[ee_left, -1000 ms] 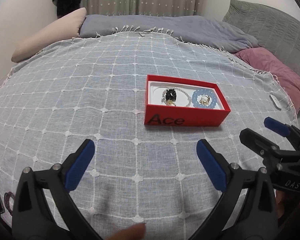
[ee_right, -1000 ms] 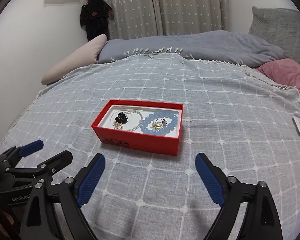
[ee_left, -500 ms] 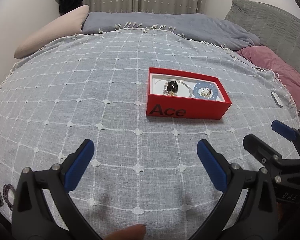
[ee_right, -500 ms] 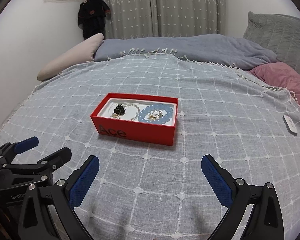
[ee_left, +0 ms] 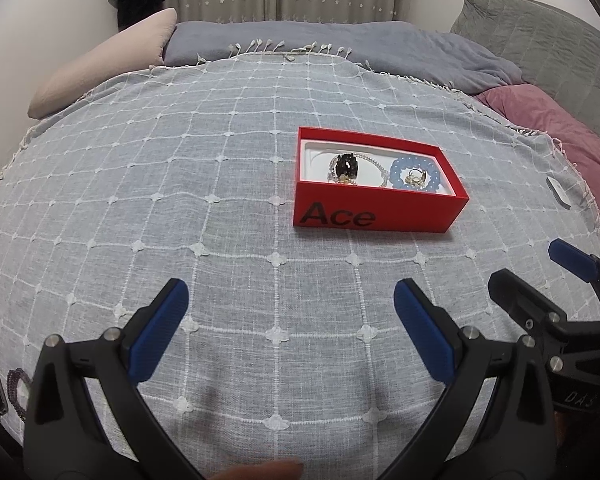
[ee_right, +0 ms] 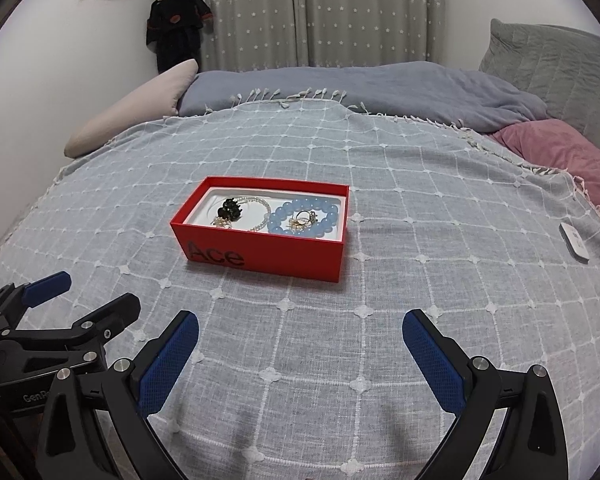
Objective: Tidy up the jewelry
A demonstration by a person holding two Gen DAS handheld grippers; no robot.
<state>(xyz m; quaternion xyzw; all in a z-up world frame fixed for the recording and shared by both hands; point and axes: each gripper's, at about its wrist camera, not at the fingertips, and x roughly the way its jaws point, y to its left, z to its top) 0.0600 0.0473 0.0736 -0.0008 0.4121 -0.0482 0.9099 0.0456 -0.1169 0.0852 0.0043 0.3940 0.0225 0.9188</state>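
Observation:
A red "Ace" box (ee_left: 374, 216) (ee_right: 268, 254) sits open on the grey checked bedspread. Inside lie a blue bead bracelet (ee_left: 396, 176) (ee_right: 277, 216) with gold rings (ee_left: 415, 176) (ee_right: 302, 219) in its middle, a black stone piece (ee_left: 345, 166) (ee_right: 229, 210) and a pale bead strand (ee_right: 260, 202). My left gripper (ee_left: 290, 310) is open and empty, well short of the box. My right gripper (ee_right: 300, 342) is open and empty, also short of the box. A dark purple bead bracelet (ee_left: 14, 384) lies at the left edge in the left wrist view.
A beige pillow (ee_right: 132, 116), a blue-grey blanket (ee_right: 380, 84), a pink pillow (ee_right: 568, 152) and a grey pillow (ee_right: 552, 64) ring the bedspread's far side. A small white tag (ee_right: 574, 240) lies at the right.
Both grippers have drawn back and risen a little from the box, which now sits farther ahead. Both stay open.

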